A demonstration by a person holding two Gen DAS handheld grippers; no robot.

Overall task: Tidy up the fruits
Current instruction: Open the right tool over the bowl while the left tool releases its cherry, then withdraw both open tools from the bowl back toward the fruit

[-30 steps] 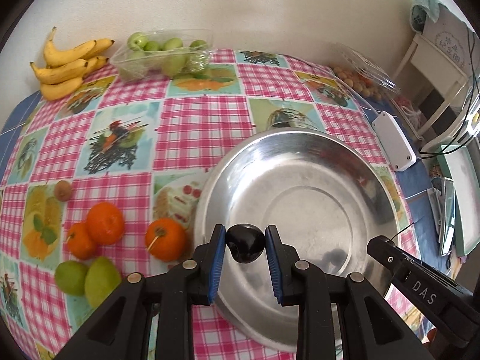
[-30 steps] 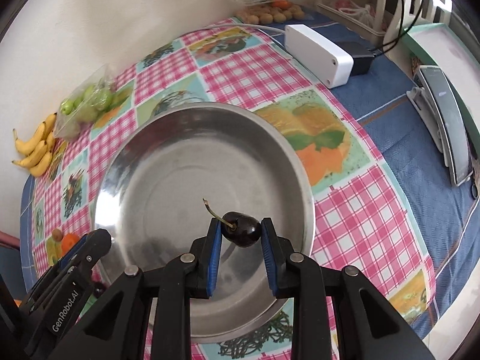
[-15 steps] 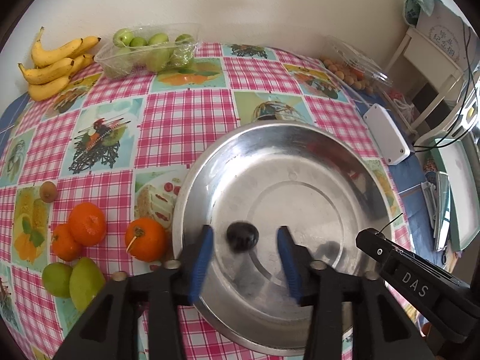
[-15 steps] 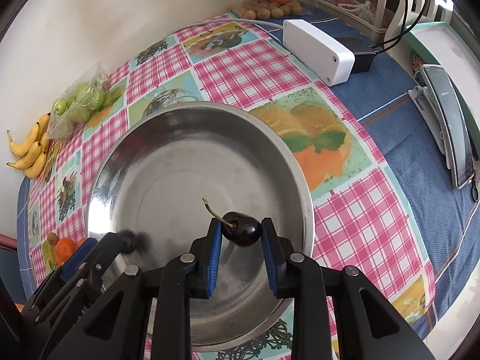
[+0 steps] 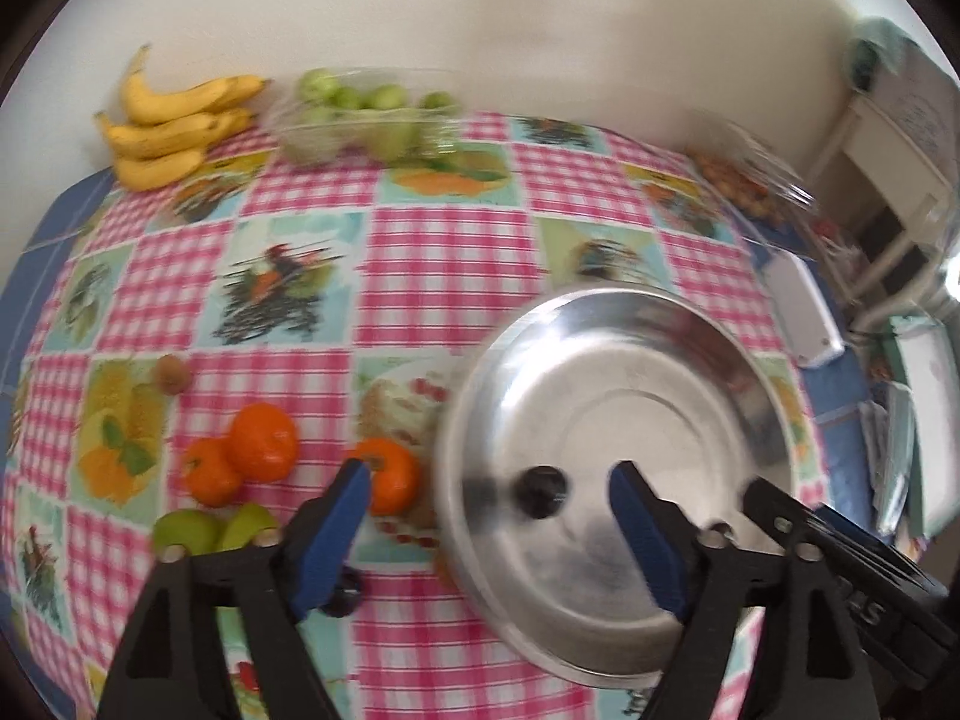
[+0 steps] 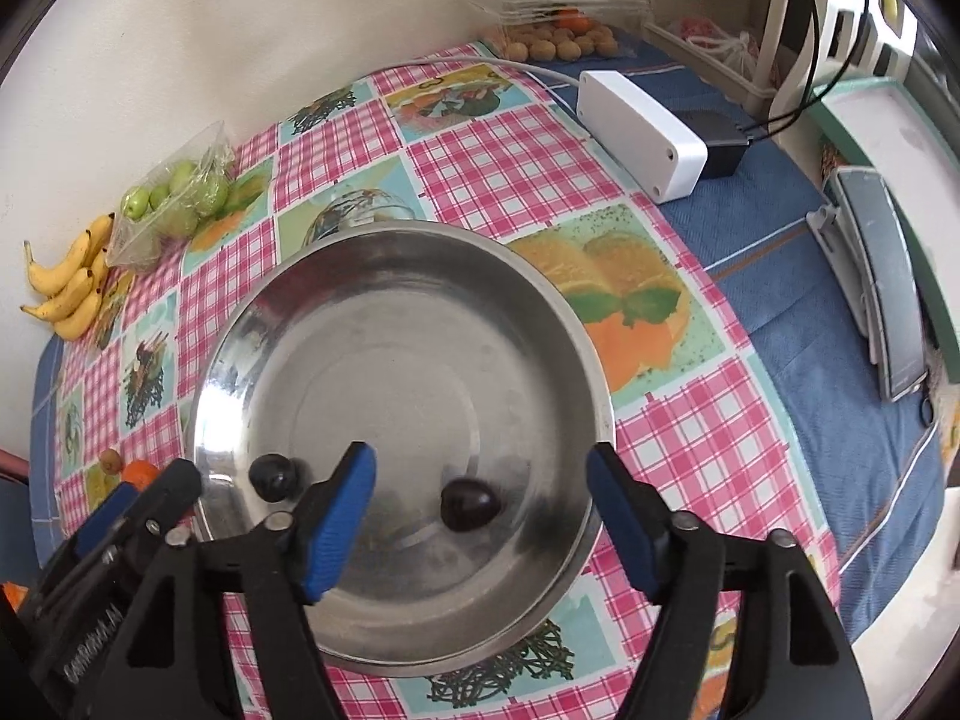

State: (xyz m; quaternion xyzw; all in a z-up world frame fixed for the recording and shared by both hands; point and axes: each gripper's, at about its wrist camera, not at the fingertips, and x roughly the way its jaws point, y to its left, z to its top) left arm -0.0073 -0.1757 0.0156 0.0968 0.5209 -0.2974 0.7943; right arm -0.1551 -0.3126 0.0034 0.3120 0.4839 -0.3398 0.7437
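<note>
Hanging over the steel bowl (image 6: 408, 276), both tongs stand spread wide, nothing between the pads.

- L gripper (image 5: 489, 498): jaws have just been opening; blue pads apart, one over the cloth by a mandarin (image 5: 393, 474), the other over the bowl floor. Dark cherry (image 5: 542, 491) lies loose on the bowl floor between them, touching neither pad. View is motion-blurred; cherry reads as a dark round blob, stem not made out.
- R gripper (image 6: 483, 495): jaws have just been opening; pads apart. Second cherry (image 6: 470, 504), deep purple-black, glossy, lies on the bowl floor between the pads, clear of both. Stem not visible.
- Writing: L gripper body seen at lower left of R view carries white lettering, cut off and tilted, not legible. R gripper body at lower right of L view has a partial "S", rest blurred. Label on top of clear clamshell box (image 6: 552, 0) too small to read.
- In R view the first cherry (image 6: 273, 476) sits near the bowl's left wall, just beside the L gripper's tip.
- Outward, L view: two more mandarins (image 5: 264, 441), green pears (image 5: 186, 531) partly hidden behind the L arm, small brown fruit (image 5: 173, 373), bananas (image 5: 168, 126), tub of green fruit (image 5: 360, 120).
- Outward, R view: white box (image 6: 639, 135) w/ cable, black adapter (image 6: 723, 147), checked fruit-print cloth (image 6: 498, 156) over blue cover.
</note>
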